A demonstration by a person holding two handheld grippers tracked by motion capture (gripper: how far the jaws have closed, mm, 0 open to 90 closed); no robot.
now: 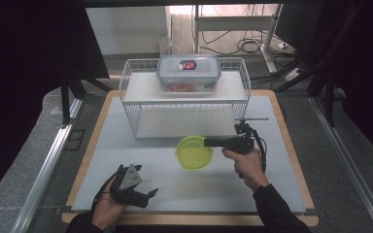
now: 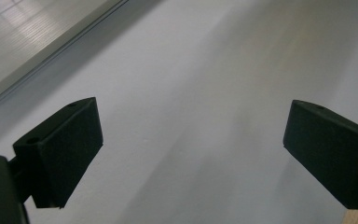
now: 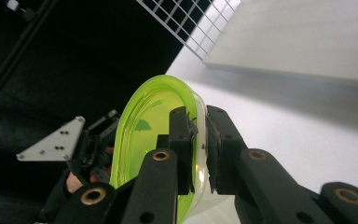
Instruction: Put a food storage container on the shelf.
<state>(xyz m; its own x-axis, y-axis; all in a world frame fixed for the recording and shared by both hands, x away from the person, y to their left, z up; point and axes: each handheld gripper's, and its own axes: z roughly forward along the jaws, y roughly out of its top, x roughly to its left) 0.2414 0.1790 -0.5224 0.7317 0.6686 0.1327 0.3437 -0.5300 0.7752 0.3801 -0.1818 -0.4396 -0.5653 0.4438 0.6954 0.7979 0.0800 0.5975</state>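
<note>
Right hand-held gripper [image 3: 199,140] clamped on rim of green bowl [image 1: 193,152] above table [image 1: 281,194] nr wire rack [image 1: 184,97]; left hand-held gripper [image 2: 191,154] w/ jaws wide apart, nothing btwn.

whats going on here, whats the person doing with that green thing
A person works at a table with a gripper in each hand. The right gripper is clamped on the rim of a translucent lime-green plastic bowl, holding it in front of a white wire rack. A clear plastic lidded container sits on the rack's top shelf. The left gripper rests over the grey table mat, jaws open and empty.
</note>
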